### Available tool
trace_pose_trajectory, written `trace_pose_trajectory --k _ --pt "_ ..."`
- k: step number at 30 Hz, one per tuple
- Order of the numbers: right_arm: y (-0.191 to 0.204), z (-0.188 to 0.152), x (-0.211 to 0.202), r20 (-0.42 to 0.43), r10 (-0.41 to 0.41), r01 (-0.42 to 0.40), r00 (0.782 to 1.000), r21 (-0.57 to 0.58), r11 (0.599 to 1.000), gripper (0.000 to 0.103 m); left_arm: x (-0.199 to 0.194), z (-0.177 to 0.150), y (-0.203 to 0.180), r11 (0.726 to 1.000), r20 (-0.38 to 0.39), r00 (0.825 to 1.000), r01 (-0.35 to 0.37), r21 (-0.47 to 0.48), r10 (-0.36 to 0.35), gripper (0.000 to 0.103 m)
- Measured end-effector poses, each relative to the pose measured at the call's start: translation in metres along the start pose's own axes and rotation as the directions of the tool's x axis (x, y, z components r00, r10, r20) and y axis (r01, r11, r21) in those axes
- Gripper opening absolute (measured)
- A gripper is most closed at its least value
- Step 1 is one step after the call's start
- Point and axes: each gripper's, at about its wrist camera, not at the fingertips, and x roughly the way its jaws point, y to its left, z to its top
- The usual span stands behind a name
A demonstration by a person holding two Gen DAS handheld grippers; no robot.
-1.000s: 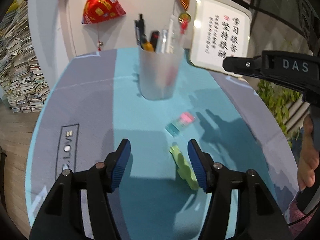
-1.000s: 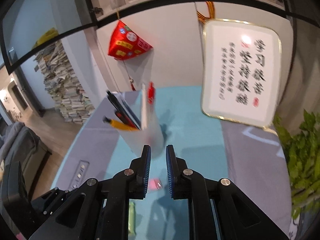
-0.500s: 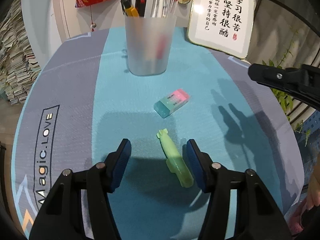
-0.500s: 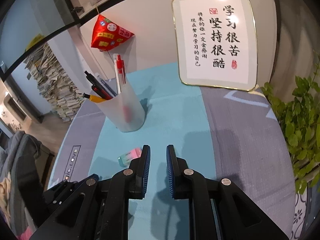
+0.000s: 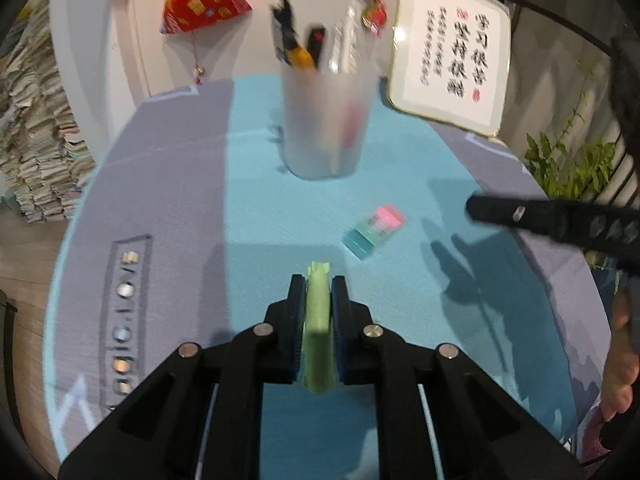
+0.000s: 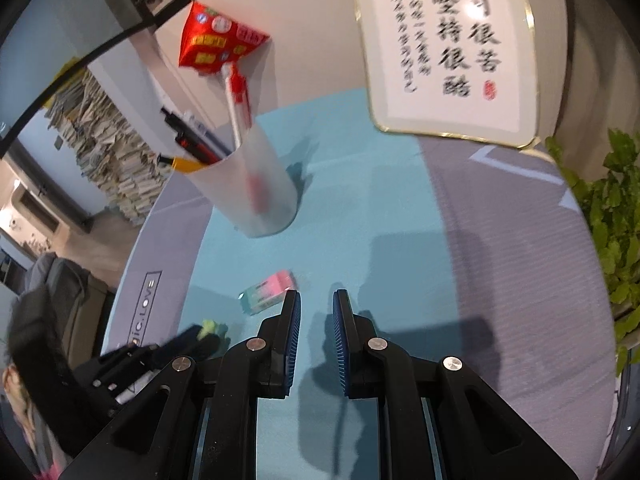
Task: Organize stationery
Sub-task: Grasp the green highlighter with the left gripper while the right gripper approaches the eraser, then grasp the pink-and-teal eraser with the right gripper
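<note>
Left gripper [image 5: 317, 294] clamped on green eraser [image 5: 317, 312], right gripper [image 6: 316, 306] narrowly apart, empty; next, likely up to pen cup [image 5: 325, 120].

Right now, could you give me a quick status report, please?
Left gripper shut on green eraser. Right gripper open, empty. Pink-green eraser on mat. Path to pen cup clear.
</note>
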Motion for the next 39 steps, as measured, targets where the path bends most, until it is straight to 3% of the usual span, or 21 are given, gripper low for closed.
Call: trace_pose_trajectory --k 7,10,11,16,21,22,23,24,25,30,39 --pt "0.018 0.005 0.037 -0.149 0.045 -0.032 0.988 0.092 0.995 0.018 -0.022 0.008 0.027 0.998 0.082 0.995 -0.061 -0.034 0.064 0.011" --pt "0.021 0.007 0.049 -0.175 0.049 -0.022 0.983 0.157 0.987 0.050 -0.026 0.009 0.037 0.996 0.102 0.992 -0.076 -0.050 0.081 0.011" --pt "0.022 0.009 0.051 -0.168 0.053 -0.021 0.984 0.186 0.982 0.052 -0.028 0.008 0.041 0.995 0.106 0.991 -0.079 -0.055 0.084 0.011" --pt "0.029 0.016 0.065 -0.164 -0.007 0.052 0.986 0.272 0.961 0.052 -0.031 0.006 0.057 0.992 0.124 0.987 -0.098 -0.077 0.107 0.011" --pt "0.046 0.019 0.073 -0.138 -0.101 0.133 0.985 0.244 0.961 0.052 -0.033 0.004 0.071 0.990 0.128 0.986 -0.096 -0.104 0.109 0.011" --pt "0.049 0.019 0.074 -0.136 -0.115 0.144 0.984 0.235 0.961 0.048 -0.033 0.003 0.073 0.990 0.129 0.986 -0.095 -0.105 0.109 0.011" --pt "0.053 0.019 0.075 -0.128 -0.129 0.154 0.983 0.208 0.966 0.032 -0.033 0.003 0.075 0.990 0.130 0.986 -0.094 -0.106 0.108 0.011" --pt "0.056 0.018 0.078 -0.135 -0.125 0.148 0.983 0.176 0.973 0.023 -0.033 0.003 0.076 0.990 0.129 0.986 -0.095 -0.109 0.109 0.011" --pt "0.061 0.016 0.077 -0.127 -0.135 0.152 0.983 0.136 0.979 0.022 -0.033 0.003 0.077 0.990 0.129 0.986 -0.092 -0.110 0.106 0.011" --pt "0.058 0.007 0.068 -0.130 -0.080 0.091 0.988 0.077 0.993 0.022 -0.034 0.002 0.076 0.992 0.131 0.987 -0.079 -0.101 0.092 0.011" --pt "0.034 0.004 0.011 -0.009 -0.023 0.024 1.000 0.078 0.997 0.021 -0.035 0.004 0.061 0.995 0.137 0.987 -0.070 -0.077 0.080 0.011"
